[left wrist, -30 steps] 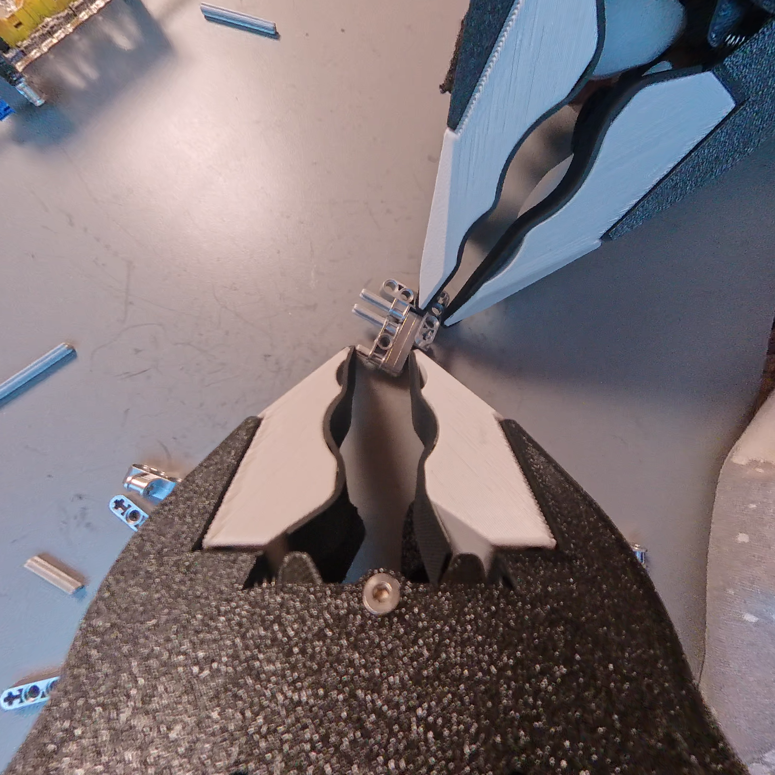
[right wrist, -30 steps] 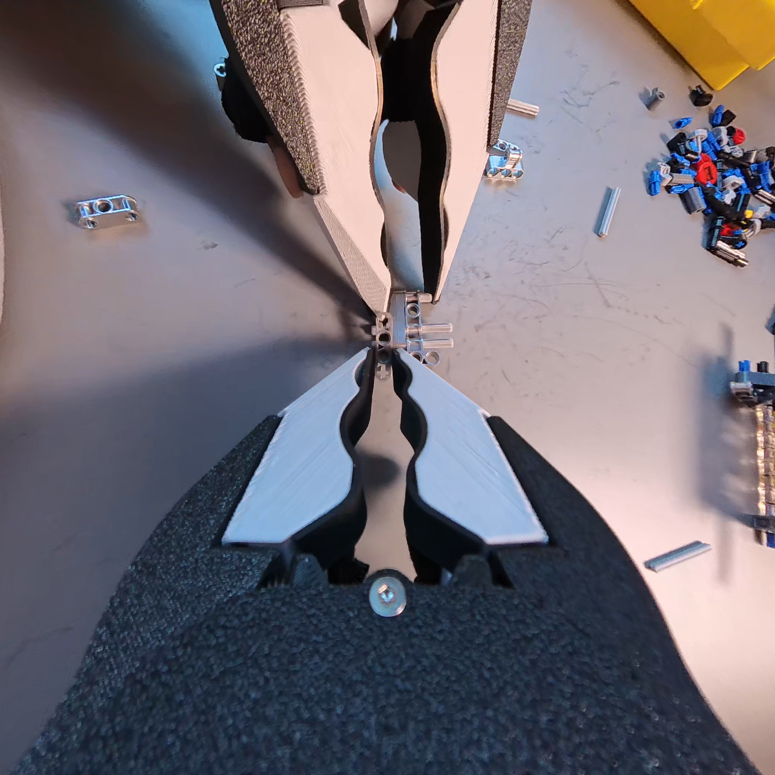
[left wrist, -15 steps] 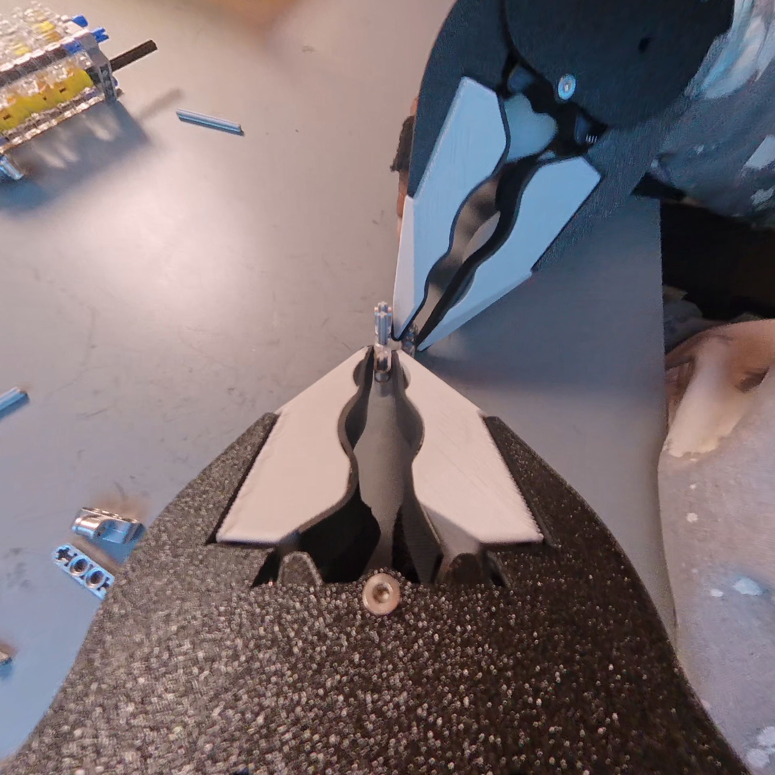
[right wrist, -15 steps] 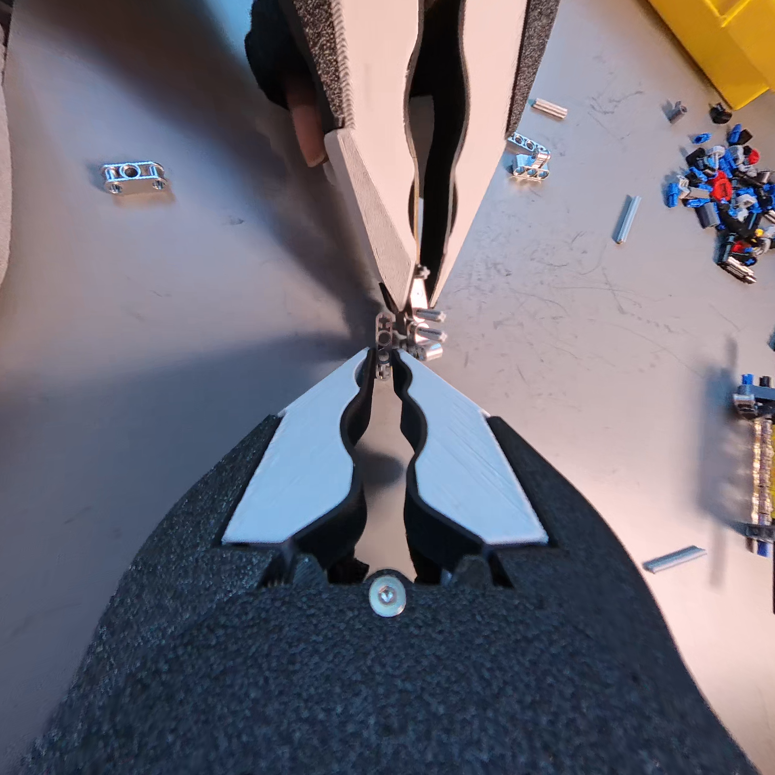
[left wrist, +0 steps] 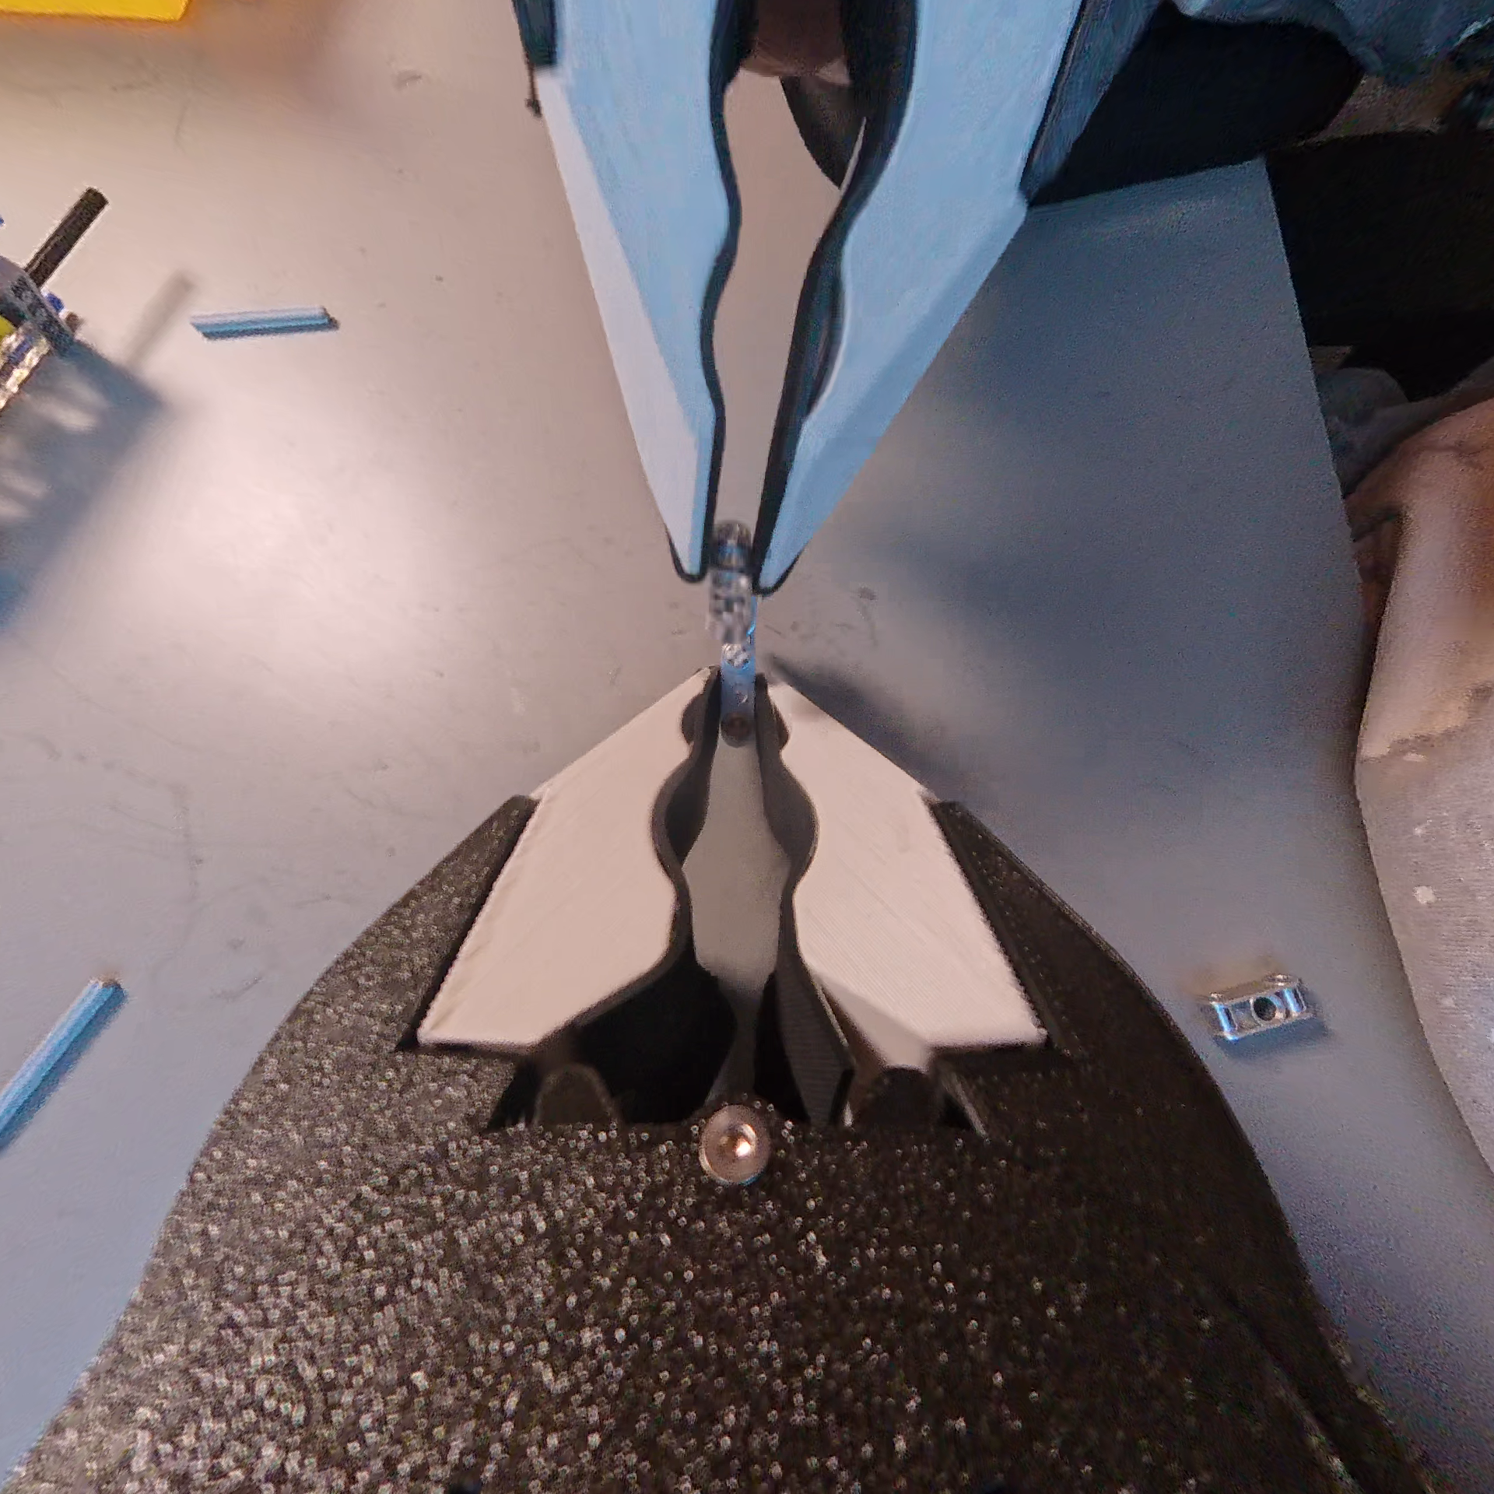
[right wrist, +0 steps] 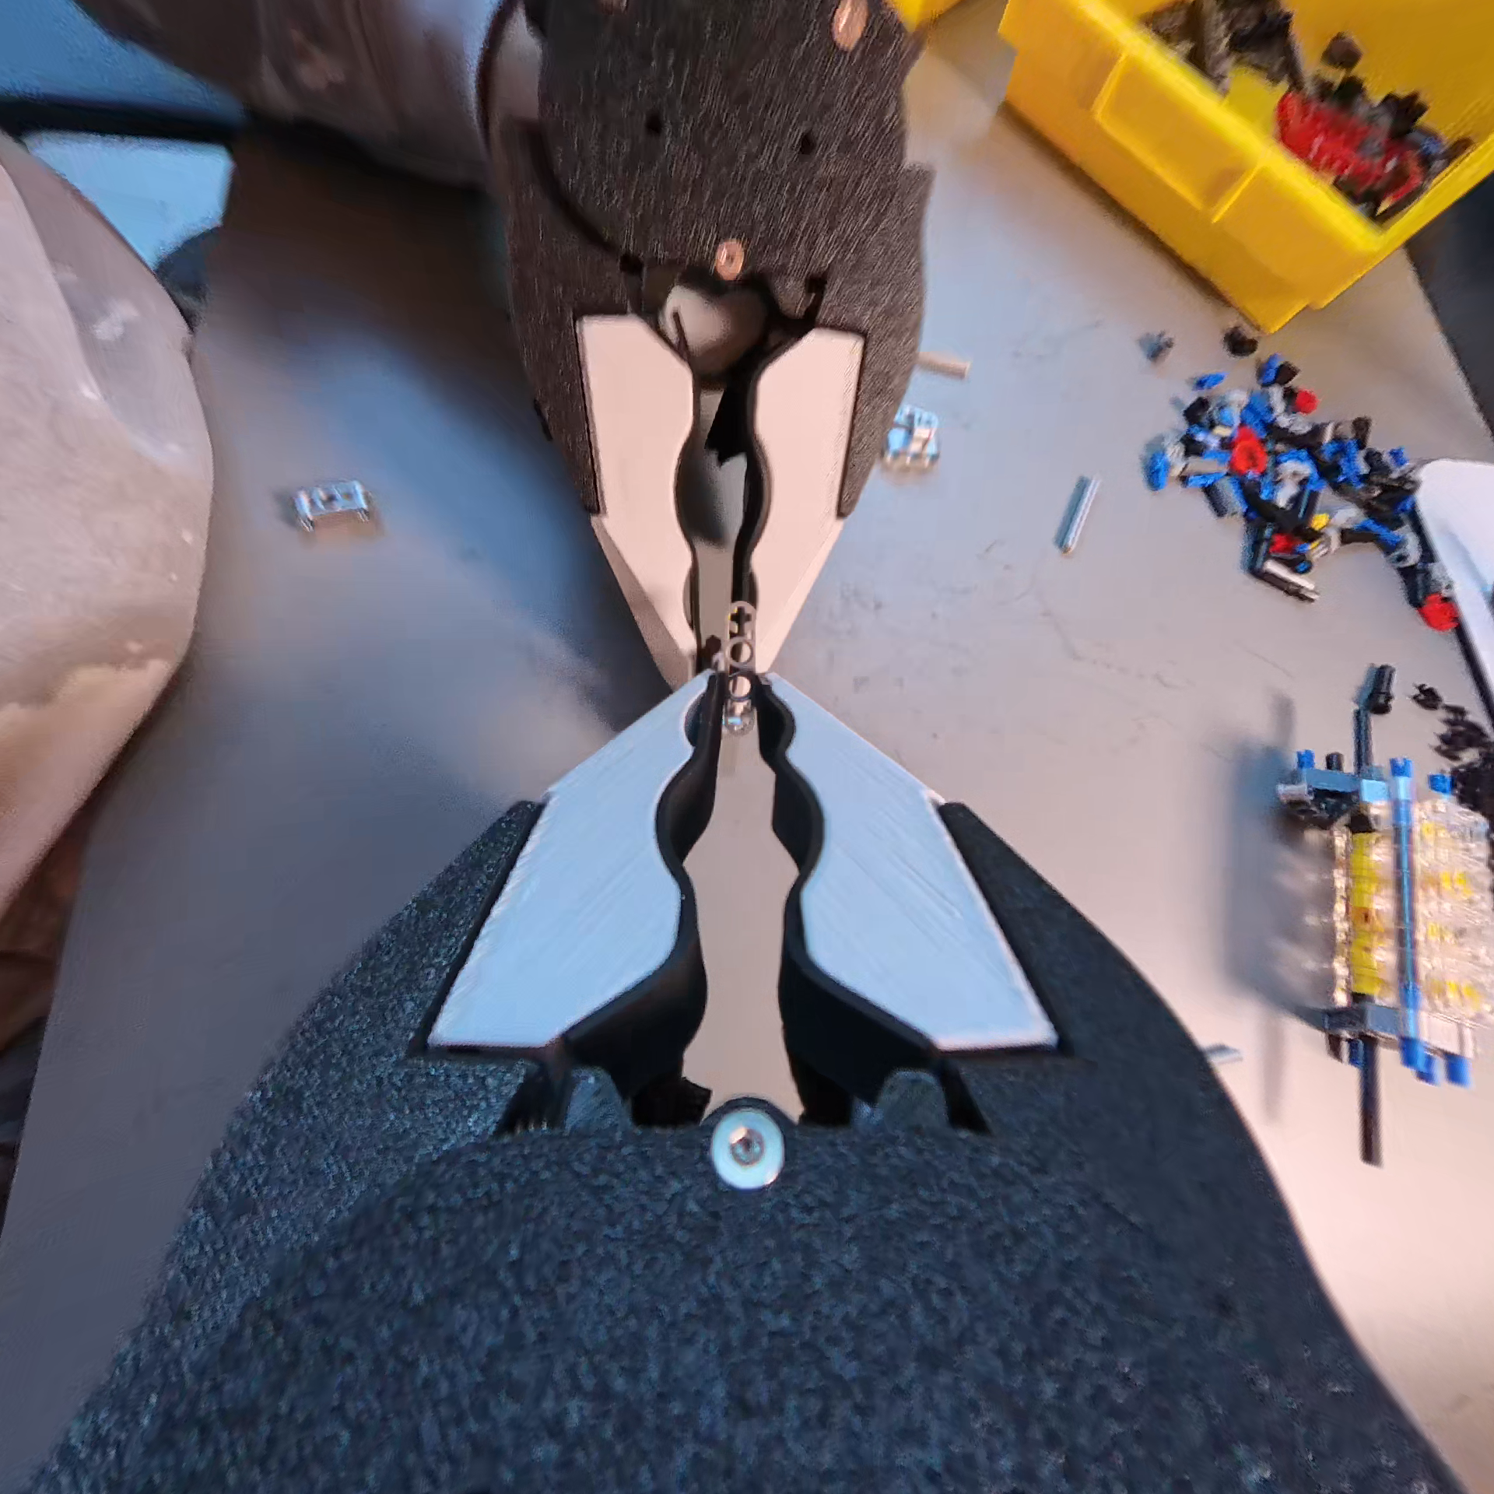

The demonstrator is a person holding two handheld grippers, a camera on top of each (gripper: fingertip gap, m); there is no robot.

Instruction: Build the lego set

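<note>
A small grey assembly of holed toy building pieces (left wrist: 732, 614) is held in the air between both grippers, seen edge-on. My left gripper (left wrist: 737, 683) is shut on its near end. My right gripper (left wrist: 732, 570) comes in from the top of the left wrist view and is shut on its far end, tip to tip with the left. In the right wrist view the right gripper (right wrist: 737, 687) grips the holed piece (right wrist: 740, 626), and the left gripper (right wrist: 732, 651) comes down from above onto it. The grey tabletop (left wrist: 323, 647) lies below.
Grey-blue axles (left wrist: 263, 321) (left wrist: 56, 1051) and a grey connector (left wrist: 1261, 1005) lie on the table. A yellow bin (right wrist: 1132, 121), a pile of blue, black and red pieces (right wrist: 1293, 485) and a built block (right wrist: 1407, 930) are at the right. A person's arm (right wrist: 81, 566) is at the left. Left tips to right tips: about 4 cm. About 12 cm separates my left fingertips from the grey connector (left wrist: 1261, 1005). My right wrist view (right wrist: 327, 499) looks at it from another angle.
Both grippers have swung round with the assembly and now face each other in line. The assembly shows edge-on instead of flat. Both views have tilted; the yellow bin has come into sight.
</note>
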